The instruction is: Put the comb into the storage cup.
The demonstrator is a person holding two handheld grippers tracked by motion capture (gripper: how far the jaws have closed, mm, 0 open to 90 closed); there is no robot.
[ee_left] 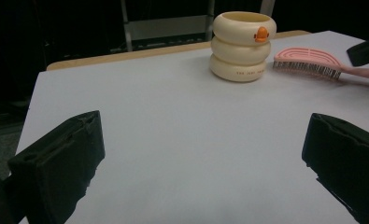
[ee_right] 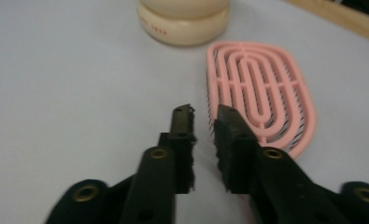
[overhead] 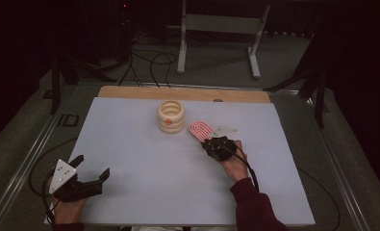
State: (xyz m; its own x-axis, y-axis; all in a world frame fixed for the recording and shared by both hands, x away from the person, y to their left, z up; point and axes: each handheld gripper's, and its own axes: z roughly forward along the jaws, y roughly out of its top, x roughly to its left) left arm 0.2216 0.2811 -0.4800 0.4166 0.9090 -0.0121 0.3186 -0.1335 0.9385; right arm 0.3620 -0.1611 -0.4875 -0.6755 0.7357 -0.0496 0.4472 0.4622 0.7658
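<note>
Item: pink paddle hairbrush [overhead: 203,130], lying flat on the white counter [overhead: 144,159] just right of centre in the high view, bristles down and slotted back up. We read its long axis as running from the oval head at upper left to the handle at lower right of that frame, the handle end passing under the right gripper [overhead: 211,143]. Item: cream ringed cup with an orange duck mark [overhead: 171,116], standing upright just to the upper left of the brush head, near it but apart. In the right gripper view, the brush head [ee_right: 260,91] fills the upper right, and the right gripper's fingers [ee_right: 180,122] rise from the bottom centre with a narrow gap between them; nothing sits in that gap, and the right-hand finger stands at the brush's near edge, whether touching it we cannot tell. We judge the brush to lie ahead and slightly to the right of these fingers, its length roughly in line with them. Item: left gripper [overhead: 90,166], at the lower left of the high view, fingers spread wide and empty; in the left gripper view the cup [ee_left: 243,45] and brush [ee_left: 308,62] sit far off at upper right. We judge the right hand much the nearer to the brush.
</note>
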